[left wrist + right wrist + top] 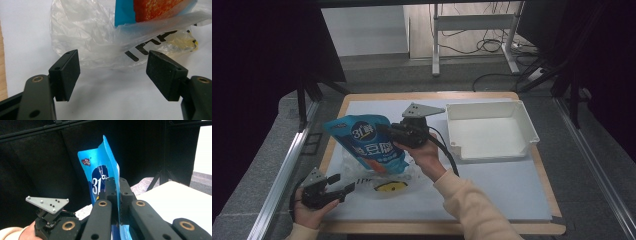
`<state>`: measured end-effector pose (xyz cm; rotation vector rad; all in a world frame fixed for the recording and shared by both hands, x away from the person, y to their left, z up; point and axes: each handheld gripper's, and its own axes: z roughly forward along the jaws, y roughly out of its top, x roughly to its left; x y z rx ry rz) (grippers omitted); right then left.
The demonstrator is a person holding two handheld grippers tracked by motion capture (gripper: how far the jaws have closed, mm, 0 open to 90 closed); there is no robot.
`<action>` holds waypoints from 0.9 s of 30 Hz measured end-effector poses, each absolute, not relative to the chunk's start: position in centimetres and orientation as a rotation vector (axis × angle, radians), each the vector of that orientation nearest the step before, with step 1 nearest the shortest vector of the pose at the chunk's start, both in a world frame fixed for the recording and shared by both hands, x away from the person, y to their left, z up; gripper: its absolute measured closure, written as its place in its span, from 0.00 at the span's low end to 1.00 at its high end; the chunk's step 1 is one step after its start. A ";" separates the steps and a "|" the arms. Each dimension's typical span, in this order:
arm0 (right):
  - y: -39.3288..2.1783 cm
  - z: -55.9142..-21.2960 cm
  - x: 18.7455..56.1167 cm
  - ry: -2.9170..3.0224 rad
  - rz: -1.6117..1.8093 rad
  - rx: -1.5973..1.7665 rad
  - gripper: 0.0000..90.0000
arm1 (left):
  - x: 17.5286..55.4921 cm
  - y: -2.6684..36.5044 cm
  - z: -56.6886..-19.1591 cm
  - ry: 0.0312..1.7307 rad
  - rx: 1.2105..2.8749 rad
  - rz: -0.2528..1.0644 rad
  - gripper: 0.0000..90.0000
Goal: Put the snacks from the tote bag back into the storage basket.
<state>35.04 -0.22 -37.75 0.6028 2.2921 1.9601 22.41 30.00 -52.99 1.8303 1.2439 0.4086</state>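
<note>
A wooden-edged table with a pale mat stands on a grey floor; dark curtains hang at both sides, the left one also rising behind the jaws in the right gripper view. Farther back, a white wall, a white desk frame and loose cables lie under even light.

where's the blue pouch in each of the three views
High view: blue pouch left of centre, clamped in the right gripper.
Left gripper view: its lower end at the top edge, behind the clear plastic bag.
Right gripper view: upright at centre, between the jaws.
Shared landmark: the white mat.
</note>
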 end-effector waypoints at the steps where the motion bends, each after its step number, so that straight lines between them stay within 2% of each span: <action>1: -0.2 -37.6 35.0 2.289 1.963 0.601 0.99 | 22.4 30.0 -53.0 1.243 1.830 0.409 0.31; 27: -2.0 -31.3 34.9 2.108 2.049 0.551 0.99 | 22.1 30.0 -52.7 1.227 1.822 0.408 0.30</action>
